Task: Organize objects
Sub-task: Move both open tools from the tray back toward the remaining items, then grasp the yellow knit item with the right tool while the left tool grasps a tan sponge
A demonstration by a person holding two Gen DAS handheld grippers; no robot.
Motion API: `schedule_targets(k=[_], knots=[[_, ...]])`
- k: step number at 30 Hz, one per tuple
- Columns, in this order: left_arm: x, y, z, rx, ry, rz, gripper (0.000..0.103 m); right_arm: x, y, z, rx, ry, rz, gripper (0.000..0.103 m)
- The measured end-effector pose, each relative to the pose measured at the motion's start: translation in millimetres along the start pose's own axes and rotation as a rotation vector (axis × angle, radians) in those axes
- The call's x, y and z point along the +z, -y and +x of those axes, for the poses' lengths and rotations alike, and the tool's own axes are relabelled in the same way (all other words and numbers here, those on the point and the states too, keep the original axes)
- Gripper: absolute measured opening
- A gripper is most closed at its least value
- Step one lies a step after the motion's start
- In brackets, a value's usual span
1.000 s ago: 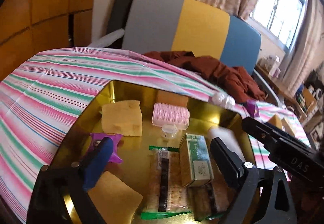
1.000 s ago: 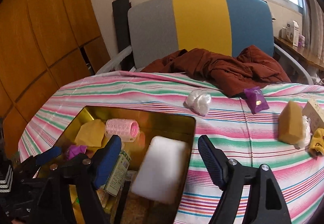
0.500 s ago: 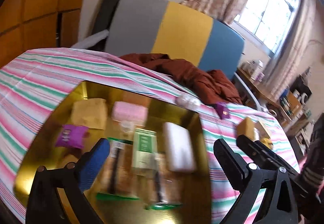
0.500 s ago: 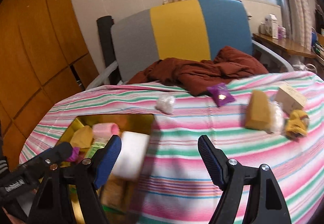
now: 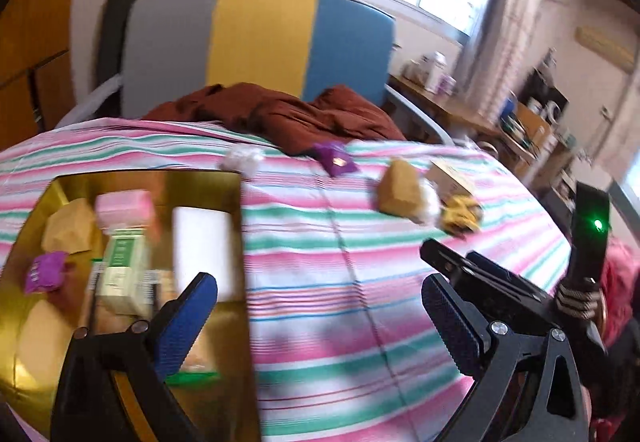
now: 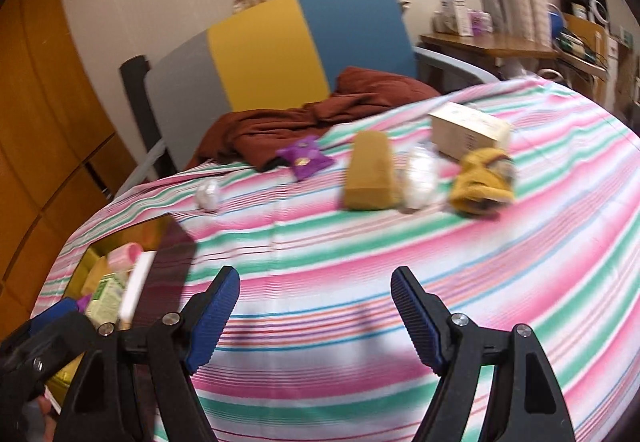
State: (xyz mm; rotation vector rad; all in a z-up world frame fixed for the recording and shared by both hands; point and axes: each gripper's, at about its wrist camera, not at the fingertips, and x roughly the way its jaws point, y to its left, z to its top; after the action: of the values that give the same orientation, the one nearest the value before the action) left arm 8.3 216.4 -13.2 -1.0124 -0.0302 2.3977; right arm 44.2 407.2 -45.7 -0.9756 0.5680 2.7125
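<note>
Standing open and empty, both grippers; tan block, yellow cloth at twelve o'clock, gold tray at nine.

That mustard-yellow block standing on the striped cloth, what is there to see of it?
The mustard-yellow block looks like a soft, matte sponge or foam wedge, narrower at the top and wider at its base. It stands upright on the pink, green and white striped cloth, out in the open and not in the gold tray. A small clear plastic-wrapped white bundle sits right beside it, apparently touching. The picture is blurred, so finer surface detail cannot be told. No fingers touch it.
</note>
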Motion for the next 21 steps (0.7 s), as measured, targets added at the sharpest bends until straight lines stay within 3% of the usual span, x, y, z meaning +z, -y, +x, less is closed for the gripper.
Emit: schedule_targets(k=[6, 10, 14, 21], knots=[[-10, 35, 15, -0.050, -0.054, 0.066, 0.103, 1, 47, 4, -0.084, 0.010, 0.051, 0.079], [-15, 45, 21, -0.066, -0.080, 0.070, 0.103, 19, 85, 14, -0.158, 0.028, 0.106, 0.079], [-17, 47, 27, -0.057, -0.098, 0.069, 0.103, 44, 118, 26, -0.195, 0.056, 0.171, 0.079], [-8, 38, 34, -0.014, -0.096, 0.048, 0.103, 68, 140, 61, -0.224, 0.034, 0.152, 0.079]])
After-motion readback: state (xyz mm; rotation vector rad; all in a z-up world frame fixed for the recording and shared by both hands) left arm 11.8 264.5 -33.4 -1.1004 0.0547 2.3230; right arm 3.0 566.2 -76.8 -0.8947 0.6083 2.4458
